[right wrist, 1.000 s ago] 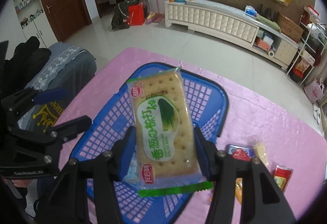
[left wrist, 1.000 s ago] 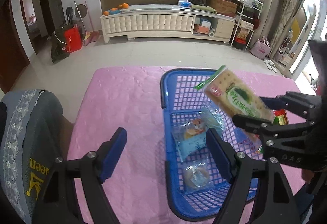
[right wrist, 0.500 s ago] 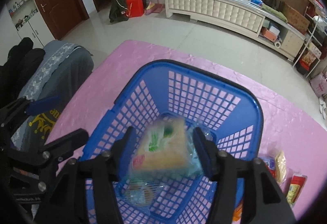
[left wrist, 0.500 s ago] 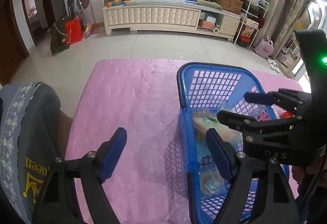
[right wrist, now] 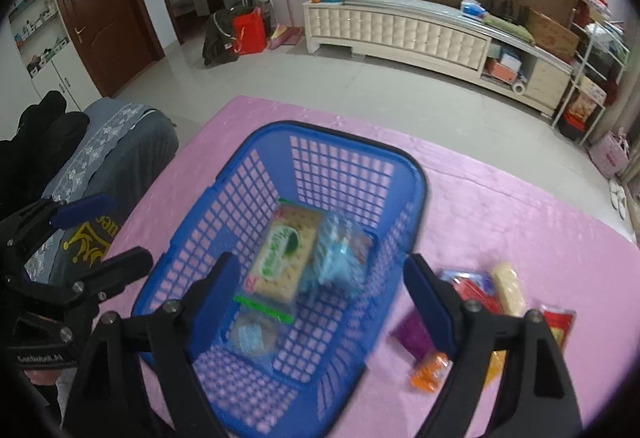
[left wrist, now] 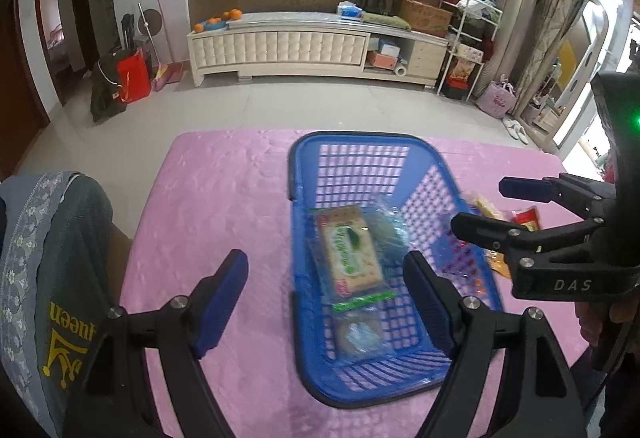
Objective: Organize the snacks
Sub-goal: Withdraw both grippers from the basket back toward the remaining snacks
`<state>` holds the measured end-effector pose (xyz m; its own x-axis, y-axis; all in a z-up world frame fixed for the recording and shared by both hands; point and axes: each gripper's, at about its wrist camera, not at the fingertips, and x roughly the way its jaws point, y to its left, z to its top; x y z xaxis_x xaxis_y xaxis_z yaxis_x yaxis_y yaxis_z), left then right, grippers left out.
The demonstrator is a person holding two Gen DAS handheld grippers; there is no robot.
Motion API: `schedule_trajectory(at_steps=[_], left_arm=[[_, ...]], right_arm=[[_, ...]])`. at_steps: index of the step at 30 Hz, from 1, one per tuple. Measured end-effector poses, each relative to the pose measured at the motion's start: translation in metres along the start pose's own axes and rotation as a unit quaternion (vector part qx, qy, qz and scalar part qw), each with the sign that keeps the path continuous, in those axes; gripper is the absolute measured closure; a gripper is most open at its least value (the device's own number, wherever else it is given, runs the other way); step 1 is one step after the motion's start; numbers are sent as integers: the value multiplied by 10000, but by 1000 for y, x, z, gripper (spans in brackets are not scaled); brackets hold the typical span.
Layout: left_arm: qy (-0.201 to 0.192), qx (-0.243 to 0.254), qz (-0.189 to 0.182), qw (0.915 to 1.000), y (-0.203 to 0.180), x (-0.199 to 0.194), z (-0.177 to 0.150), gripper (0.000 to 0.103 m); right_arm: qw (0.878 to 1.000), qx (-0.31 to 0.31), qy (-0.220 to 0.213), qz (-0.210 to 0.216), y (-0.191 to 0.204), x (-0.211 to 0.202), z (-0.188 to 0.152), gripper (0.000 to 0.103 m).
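Observation:
A blue plastic basket [left wrist: 360, 142] [right wrist: 332, 136] stands on the pink table. Inside lie a green-and-cream cracker packet [left wrist: 347, 252] [right wrist: 284, 258], a clear blue-tinted packet [left wrist: 386, 232] [right wrist: 340, 250] and a small round wrapped snack [left wrist: 356, 334] [right wrist: 252, 336]. My left gripper [left wrist: 326, 292] is open and empty, above the basket's near left rim. My right gripper [right wrist: 320, 296] is open and empty, above the basket's near right part; it also shows in the left wrist view [left wrist: 480, 206]. Several loose snack packets [right wrist: 508, 290] [left wrist: 524, 218] lie right of the basket.
A pink cloth [left wrist: 224, 206] covers the table. A chair with a grey cover [left wrist: 48, 246] [right wrist: 108, 158] stands at the table's left edge. Beyond the far edge are tiled floor and a white cabinet [left wrist: 304, 46].
My right gripper carried the cracker packet over the basket, opened and let it go; the packet now lies inside. The right gripper has drawn back to the right, empty.

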<state>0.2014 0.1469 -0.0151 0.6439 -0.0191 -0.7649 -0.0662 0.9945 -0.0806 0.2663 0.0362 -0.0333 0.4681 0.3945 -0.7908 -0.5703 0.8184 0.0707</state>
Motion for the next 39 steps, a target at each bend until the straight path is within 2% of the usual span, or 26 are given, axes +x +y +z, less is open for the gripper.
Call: schedule_trajectory(at_steps=[11, 13, 17, 29, 39], left_arm=[[-305, 349, -203, 9987, -63, -45, -9, 25], [-341, 420, -230, 9983, -73, -48, -9, 21], [-411, 547, -292, 9972, -95, -51, -9, 20], [-280, 1055, -511, 9927, -182, -25, -12, 20], [208, 1336, -452, 9898, -235, 19, -21, 20]], right_arm=[[9991, 164, -318, -208, -25, -69, -34, 16], [9987, 235, -370, -243, -32, -80, -40, 16], [9977, 360, -469, -336, -48, -96, -52, 16], [9926, 909, -520, -614, -120, -118, -90, 16], [9877, 1419, -172, -637, -183, -103, -126, 16]])
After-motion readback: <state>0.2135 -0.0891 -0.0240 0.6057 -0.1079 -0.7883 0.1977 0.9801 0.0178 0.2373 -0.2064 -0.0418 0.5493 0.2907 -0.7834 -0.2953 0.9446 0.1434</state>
